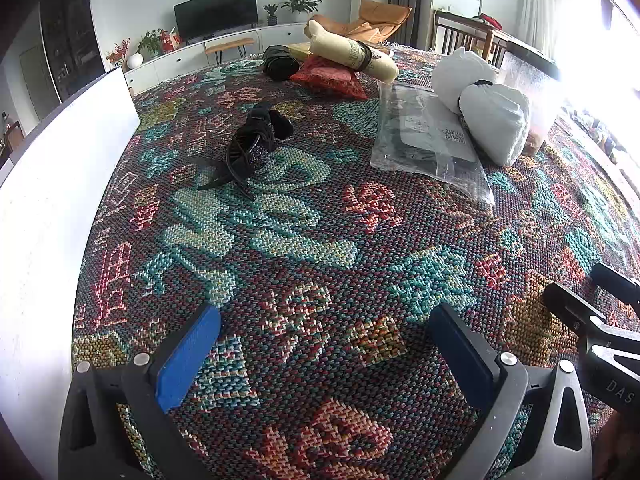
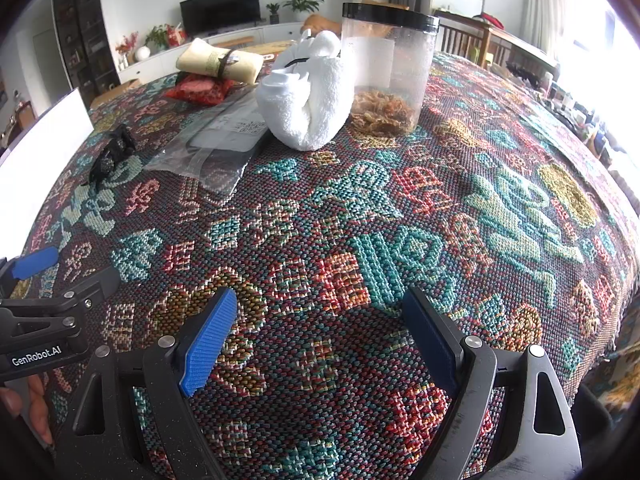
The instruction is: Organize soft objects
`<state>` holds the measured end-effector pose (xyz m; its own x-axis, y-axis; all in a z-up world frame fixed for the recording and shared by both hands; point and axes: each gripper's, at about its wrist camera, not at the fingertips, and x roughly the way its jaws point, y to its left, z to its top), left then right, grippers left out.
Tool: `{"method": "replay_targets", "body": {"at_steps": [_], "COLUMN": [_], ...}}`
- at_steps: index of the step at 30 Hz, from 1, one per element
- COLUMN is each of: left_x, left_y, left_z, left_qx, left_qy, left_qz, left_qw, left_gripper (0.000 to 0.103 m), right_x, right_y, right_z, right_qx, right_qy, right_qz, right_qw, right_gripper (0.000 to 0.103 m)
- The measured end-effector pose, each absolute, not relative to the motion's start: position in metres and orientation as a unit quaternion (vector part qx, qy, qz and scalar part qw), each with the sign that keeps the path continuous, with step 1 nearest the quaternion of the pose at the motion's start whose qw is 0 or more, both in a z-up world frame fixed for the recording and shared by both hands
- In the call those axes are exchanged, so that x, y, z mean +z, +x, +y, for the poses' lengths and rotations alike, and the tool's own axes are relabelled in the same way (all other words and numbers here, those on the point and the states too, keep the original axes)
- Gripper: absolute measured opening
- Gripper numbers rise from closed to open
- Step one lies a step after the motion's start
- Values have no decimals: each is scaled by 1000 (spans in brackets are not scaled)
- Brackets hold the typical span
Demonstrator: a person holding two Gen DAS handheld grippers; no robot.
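**Ana:** Left wrist view shows the left gripper (image 1: 324, 344) low in the frame with its blue pads spread apart and nothing between them, only the woven cloth of the desk (image 1: 304, 240). In the right wrist view the right gripper (image 2: 320, 332) is the same: pads apart, empty.

**Ben:** So nothing is picked up. I'd judge this to be the start of a reach, with a target not yet chosen.

**Ana:** Where are the soft things?

**Ben:** All in the upper half of the left wrist view. A black tangle of fabric and cord (image 1: 250, 142) lies alone, upper centre-left. A cream rolled bundle (image 1: 352, 54) with a dark band rests on a red pouch (image 1: 330, 78) at top centre, beside a black pouch (image 1: 280, 62). White tied towel bundles (image 1: 494, 120) sit upper right, touching a clear plastic bag (image 1: 428, 144) of dark items.

**Ana:** Containers?

**Ben:** One: a clear jar (image 2: 390, 68) with a black lid, top centre of the right wrist view, just behind the towels. It holds a low layer of tan, stringy dried material; I cannot tell what it is. A white panel (image 1: 60, 160) fills the left edge; whether it is a bin wall is unclear.

**Ana:** Next move?

**Ben:** Probably reaching forward to the nearest piece, the black tangle, and closing on its bulk rather than a loose cord.
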<state>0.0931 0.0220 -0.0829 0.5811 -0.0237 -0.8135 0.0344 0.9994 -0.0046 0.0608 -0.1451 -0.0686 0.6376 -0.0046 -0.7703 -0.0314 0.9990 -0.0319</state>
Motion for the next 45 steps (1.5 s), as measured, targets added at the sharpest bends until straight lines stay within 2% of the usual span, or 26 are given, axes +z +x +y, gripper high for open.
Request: {"method": "replay_targets", "body": {"at_steps": [8, 12, 16, 21, 23, 27, 28, 30, 32, 34, 36, 38, 44, 45], "left_x": [-82, -73, -42, -25, -31, -58, -65, -73, -71, -70, -69, -68, -66, -65], "left_y": [94, 103, 111, 164, 188, 227, 233, 240, 240, 237, 230, 220, 187, 182], "left_z": [22, 30, 57, 73, 79, 82, 84, 88, 91, 93, 90, 86, 83, 83], "left_qx": [-18, -28, -18, 23, 33, 45, 46, 39, 35, 32, 28, 26, 13, 12], "left_qy": [7, -2, -59, -50, -55, -26, -24, -37, -37, -47, -44, -39, -71, -74], "left_qz": [461, 494, 459, 453, 460, 494, 499, 503, 487, 484, 477, 474, 472, 472], "left_qw": [887, 869, 887, 890, 886, 868, 865, 863, 872, 873, 878, 880, 879, 879], "left_gripper": [103, 103, 103, 102, 95, 89, 83, 62, 34, 34, 34, 34, 34, 34], "right_x": [-68, -69, -69, -69, -69, -69, -69, -69, -68, -62, -47, -30, -20, -26], "right_y": [61, 61, 61, 60, 60, 60, 60, 59, 59, 59, 67, 97, 213, 222], "right_z": [-145, -145, -145, -145, -145, -145, -144, -145, -147, -160, -181, -193, -178, -173], "right_qx": [8, 8, 8, 8, 8, 8, 8, 9, 13, 34, 55, 49, 75, 75], "right_qy": [-21, -21, -21, -21, -21, -21, -21, -21, -14, 30, 98, 120, 135, 133], "right_qz": [425, 425, 425, 425, 424, 423, 423, 422, 421, 411, 369, 351, 414, 430], "right_qw": [905, 905, 905, 905, 905, 906, 906, 906, 907, 910, 923, 927, 897, 890], "right_gripper": [87, 87, 87, 87, 87, 87, 87, 87, 87, 87, 87, 87, 87, 83]}}
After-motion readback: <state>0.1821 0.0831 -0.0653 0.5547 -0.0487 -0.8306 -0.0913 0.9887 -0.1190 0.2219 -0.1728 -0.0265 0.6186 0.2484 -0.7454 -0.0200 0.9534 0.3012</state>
